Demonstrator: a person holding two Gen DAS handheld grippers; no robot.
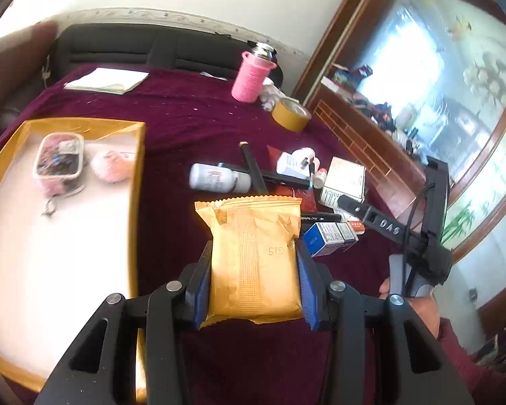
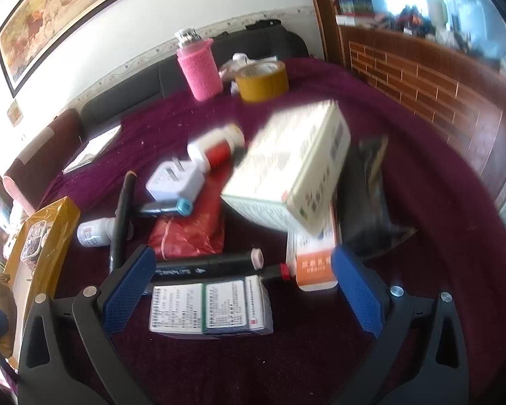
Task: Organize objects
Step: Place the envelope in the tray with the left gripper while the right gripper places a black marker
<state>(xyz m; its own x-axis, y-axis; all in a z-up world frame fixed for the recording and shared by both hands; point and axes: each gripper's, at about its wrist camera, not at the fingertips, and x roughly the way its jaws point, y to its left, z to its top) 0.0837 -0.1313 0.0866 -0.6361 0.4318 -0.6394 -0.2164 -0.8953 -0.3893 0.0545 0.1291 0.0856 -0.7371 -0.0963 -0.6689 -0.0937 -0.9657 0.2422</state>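
My left gripper (image 1: 253, 253) is shut on a golden foil packet (image 1: 256, 256), held above the maroon cloth (image 1: 192, 118) beside a yellow-rimmed box (image 1: 136, 182). That box holds a clear plastic tub (image 1: 59, 158) and a pink ball (image 1: 111, 165). My right gripper (image 2: 243, 253) stands open over the pile; one of its black fingers (image 1: 384, 224) shows in the left wrist view. A blue-and-white medicine box (image 2: 209, 307) lies between its pads, apart from them. Ahead lie a black marker (image 2: 202, 266), a red pouch (image 2: 189, 229), a white charger (image 2: 175, 179) and a tilted, blurred white carton (image 2: 293, 168).
A pink-sleeved flask (image 2: 200, 67) and a roll of yellow tape (image 2: 261, 81) stand at the table's far side. A white bottle (image 1: 216, 178) lies left of the pile. Folded paper (image 1: 108, 81) sits far left. A wooden cabinet (image 2: 421, 77) flanks the right.
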